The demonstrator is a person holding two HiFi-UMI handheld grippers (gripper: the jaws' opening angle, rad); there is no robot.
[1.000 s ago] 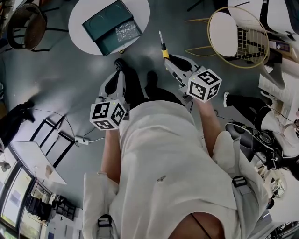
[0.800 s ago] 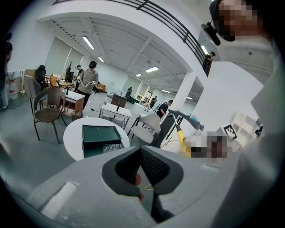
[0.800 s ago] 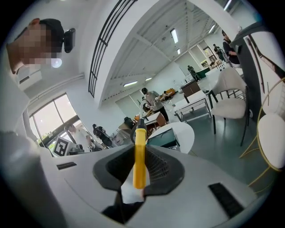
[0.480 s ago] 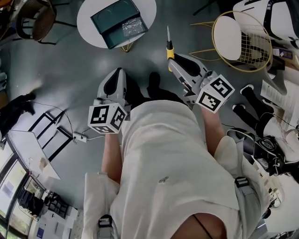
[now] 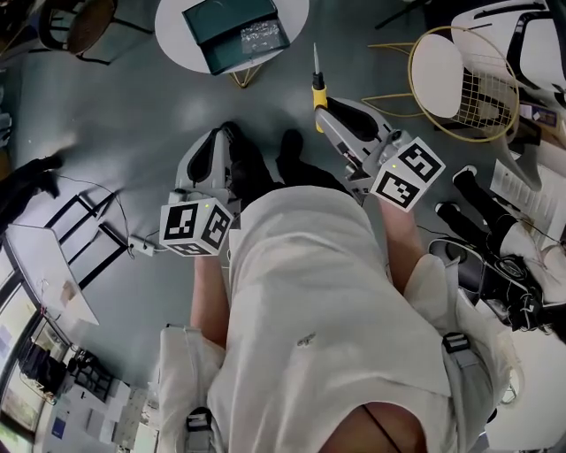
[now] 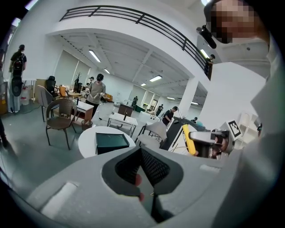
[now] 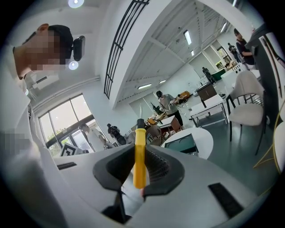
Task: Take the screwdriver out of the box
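You're standing on a smooth grey floor. Ahead of you is a round white table, with a brown wicker chair to its left and a gold wire chair with a white seat to its right. Big open hall: white walls, black railing up high, strip lights on the ceiling, tall windows on one side.

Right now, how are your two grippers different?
The right gripper clamps a yellow screwdriver; the left gripper is shut on nothing. The right gripper's pads stand apart round it; the left gripper's pads meet. Both are pale grey with a marker cube.
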